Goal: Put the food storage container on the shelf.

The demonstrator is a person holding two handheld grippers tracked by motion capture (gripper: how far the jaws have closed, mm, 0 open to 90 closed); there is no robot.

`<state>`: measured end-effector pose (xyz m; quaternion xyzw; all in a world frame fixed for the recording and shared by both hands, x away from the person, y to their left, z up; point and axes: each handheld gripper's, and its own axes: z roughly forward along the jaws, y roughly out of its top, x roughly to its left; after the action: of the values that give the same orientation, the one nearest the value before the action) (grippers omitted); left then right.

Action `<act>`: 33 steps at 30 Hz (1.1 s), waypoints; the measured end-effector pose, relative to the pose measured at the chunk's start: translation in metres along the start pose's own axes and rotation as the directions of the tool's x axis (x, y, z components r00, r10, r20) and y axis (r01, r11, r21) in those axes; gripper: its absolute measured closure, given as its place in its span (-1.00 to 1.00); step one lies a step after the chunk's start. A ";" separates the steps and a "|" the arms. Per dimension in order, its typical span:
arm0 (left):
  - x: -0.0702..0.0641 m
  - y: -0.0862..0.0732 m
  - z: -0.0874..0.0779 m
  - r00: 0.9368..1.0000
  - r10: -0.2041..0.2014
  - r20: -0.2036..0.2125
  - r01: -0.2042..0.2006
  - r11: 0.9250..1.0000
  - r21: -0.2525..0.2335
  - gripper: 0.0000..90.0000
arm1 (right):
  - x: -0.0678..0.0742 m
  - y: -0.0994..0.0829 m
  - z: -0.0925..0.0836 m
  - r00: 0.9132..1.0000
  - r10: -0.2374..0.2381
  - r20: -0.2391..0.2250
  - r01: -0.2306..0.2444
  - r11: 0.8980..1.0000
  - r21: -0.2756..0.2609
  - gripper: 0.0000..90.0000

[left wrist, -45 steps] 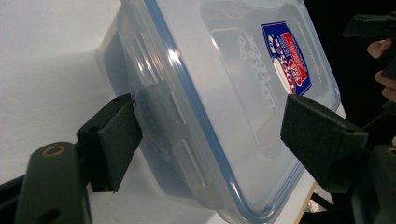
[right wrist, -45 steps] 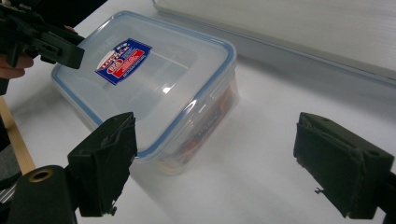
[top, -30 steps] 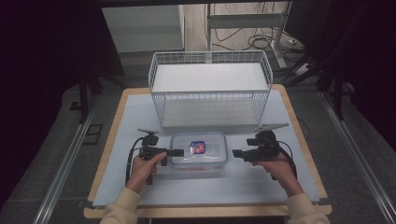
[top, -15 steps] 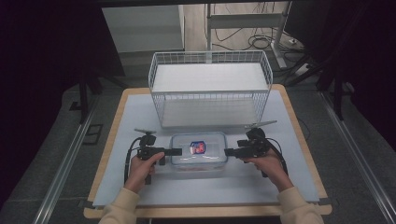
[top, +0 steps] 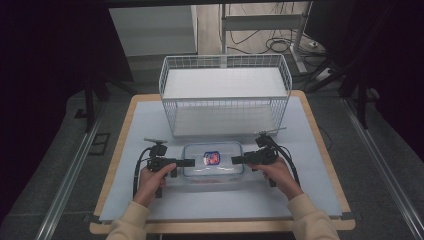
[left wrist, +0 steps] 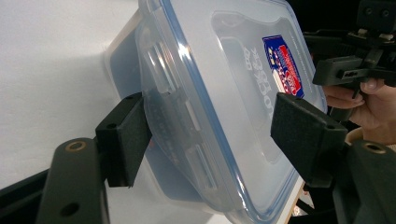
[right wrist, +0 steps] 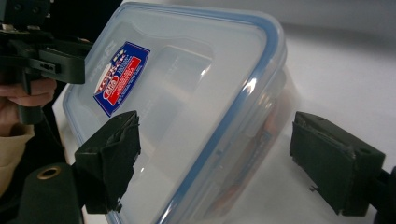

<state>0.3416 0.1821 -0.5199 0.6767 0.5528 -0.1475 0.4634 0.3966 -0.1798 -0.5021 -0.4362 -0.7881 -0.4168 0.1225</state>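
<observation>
A clear plastic food container [top: 220, 151] with a blue-rimmed lid and a red and blue label lies on the mat in front of the basket. My left gripper [top: 189, 163] reaches its left end. In the left gripper view the jaws of that gripper [left wrist: 212, 135] stand open, one on each side of the container's [left wrist: 224, 70] side latch. My right gripper [top: 236, 160] is at the right end. Its own view shows the right gripper [right wrist: 224, 158] open, straddling the container's [right wrist: 187, 93] blue rim, one jaw over the lid and one beside the wall. Something reddish lies inside.
A white wire basket [top: 225, 61] with a pale floor stands just behind the container, its front wall close to both grippers. The pale mat [top: 310, 150] covers the wooden table, with free room on both sides and along the front edge. Dark floor and cables surround the table.
My right gripper has moved left to the container's right end. The left gripper has stayed at the left end. The container has not moved.
</observation>
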 end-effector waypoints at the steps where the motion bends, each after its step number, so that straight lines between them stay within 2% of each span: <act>1: 0.000 0.000 0.000 1.000 0.000 0.000 0.000 1.000 0.000 -0.34 | 0.000 0.000 0.001 1.000 0.004 -0.005 -0.004 1.000 0.003 -0.64; 4: 0.000 0.000 0.000 1.000 0.001 -0.002 -0.001 1.000 -0.001 -0.34 | -0.001 0.000 0.002 1.000 0.017 -0.021 -0.017 1.000 0.009 -0.61; 6: -0.001 -0.001 0.000 1.000 0.000 -0.004 0.000 1.000 -0.004 -0.34 | -0.002 -0.001 0.004 0.998 0.035 -0.055 -0.035 0.999 0.015 -0.54; 8: -0.001 -0.001 0.000 1.000 0.003 -0.004 -0.003 1.000 -0.004 -0.34 | -0.003 -0.001 0.003 0.996 0.068 -0.066 -0.067 0.998 0.019 -0.50; 11: -0.001 -0.002 0.000 1.000 0.005 -0.004 -0.005 1.000 -0.008 -0.34 | -0.004 -0.002 0.000 0.994 0.086 -0.070 -0.085 0.996 0.021 -0.40; 13: -0.001 -0.002 0.000 1.000 0.004 -0.005 -0.004 1.000 -0.012 -0.34 | -0.003 -0.002 -0.001 0.994 0.085 -0.069 -0.084 0.996 0.020 -0.34; 14: -0.001 -0.003 0.000 1.000 0.005 -0.004 -0.005 1.000 -0.014 -0.33 | -0.001 -0.002 -0.005 0.995 0.074 -0.061 -0.073 0.997 0.017 -0.24; 16: -0.004 -0.004 -0.001 1.000 0.020 -0.010 -0.020 1.000 -0.019 -0.33 | -0.001 -0.002 -0.006 0.995 0.074 -0.062 -0.073 0.997 0.019 -0.22; 20: -0.008 -0.008 -0.004 0.999 0.048 -0.021 -0.048 0.998 -0.032 -0.30 | -0.003 -0.004 -0.012 0.992 0.090 -0.086 -0.090 0.996 0.008 -0.07; 23: -0.011 -0.010 -0.006 0.997 0.067 -0.028 -0.068 0.997 -0.039 -0.28 | -0.003 -0.006 -0.014 0.991 0.090 -0.097 -0.090 0.996 -0.002 -0.03; 33: -0.015 -0.018 -0.013 0.992 0.122 -0.028 -0.124 0.991 -0.058 -0.18 | 0.005 -0.011 -0.020 0.995 0.060 -0.084 -0.063 0.998 -0.026 0.08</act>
<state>0.3159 0.1821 -0.5107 0.6972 0.5199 -0.0938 0.4847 0.3812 -0.1954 -0.4927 -0.4444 -0.7624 -0.4418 0.1615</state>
